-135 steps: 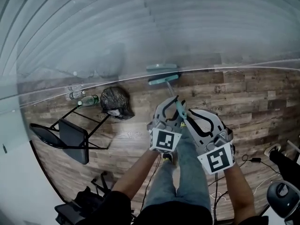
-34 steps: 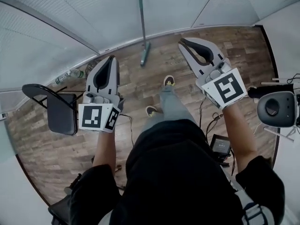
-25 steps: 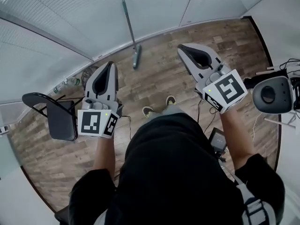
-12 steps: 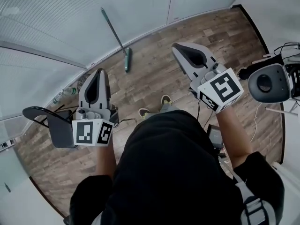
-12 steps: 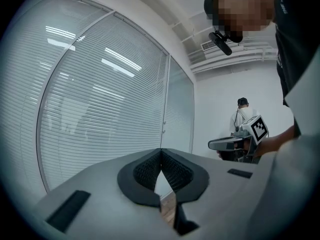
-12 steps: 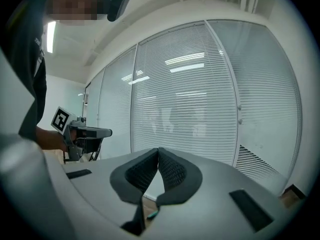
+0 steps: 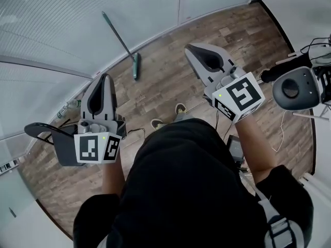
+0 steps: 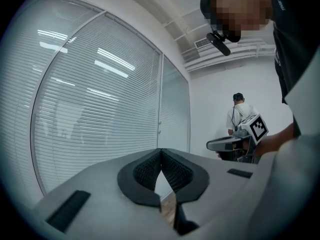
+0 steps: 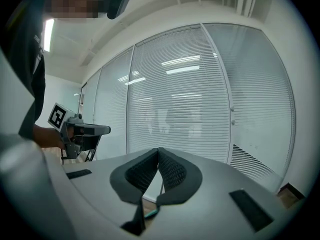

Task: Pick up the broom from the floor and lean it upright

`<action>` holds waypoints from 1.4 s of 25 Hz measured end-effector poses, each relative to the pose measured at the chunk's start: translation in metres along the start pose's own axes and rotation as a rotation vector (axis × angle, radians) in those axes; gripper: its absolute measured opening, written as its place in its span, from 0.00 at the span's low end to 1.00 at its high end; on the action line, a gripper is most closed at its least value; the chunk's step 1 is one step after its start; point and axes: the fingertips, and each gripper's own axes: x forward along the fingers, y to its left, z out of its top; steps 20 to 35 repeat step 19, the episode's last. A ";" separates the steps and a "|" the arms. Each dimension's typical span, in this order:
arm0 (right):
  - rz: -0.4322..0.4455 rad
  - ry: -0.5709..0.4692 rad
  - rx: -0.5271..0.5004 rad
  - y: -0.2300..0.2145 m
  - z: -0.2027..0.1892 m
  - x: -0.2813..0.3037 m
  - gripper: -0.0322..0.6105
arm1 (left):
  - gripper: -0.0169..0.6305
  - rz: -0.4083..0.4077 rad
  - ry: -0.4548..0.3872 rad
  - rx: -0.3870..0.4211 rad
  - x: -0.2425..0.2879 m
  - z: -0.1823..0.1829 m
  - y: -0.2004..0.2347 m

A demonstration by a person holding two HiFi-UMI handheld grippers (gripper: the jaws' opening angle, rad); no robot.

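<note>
Wood floor (image 7: 170, 81) below; left gripper (image 7: 105, 77) and right gripper (image 7: 189, 48) both pinched shut, empty; broom (image 7: 124, 44) leans on blinds (image 7: 57, 25) well ahead, barely visible behind right jaws.

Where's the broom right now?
In the head view, upper left: the broom leans against the blinds, its head on the wood floor, just beyond the left gripper.

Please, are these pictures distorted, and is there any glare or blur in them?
Head view: strong wide-angle bending, so the foot of the wall behind the broom curves; the light is even and nothing is blurred. Left gripper view: black corners, and ceiling lamps reflect as bright streaks on the blinds. Right gripper view: the same black corners and streaks.
</note>
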 end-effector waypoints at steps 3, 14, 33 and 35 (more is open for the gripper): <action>0.001 -0.005 0.006 0.002 0.001 0.001 0.08 | 0.06 0.005 0.018 0.030 -0.002 -0.002 -0.002; 0.021 0.001 -0.004 0.002 -0.003 0.016 0.08 | 0.06 0.042 0.037 0.037 -0.005 -0.009 0.010; 0.031 0.001 -0.002 0.001 -0.007 0.028 0.08 | 0.06 0.069 0.041 0.034 -0.006 -0.014 0.021; 0.031 0.001 -0.002 0.001 -0.007 0.028 0.08 | 0.06 0.069 0.041 0.034 -0.006 -0.014 0.021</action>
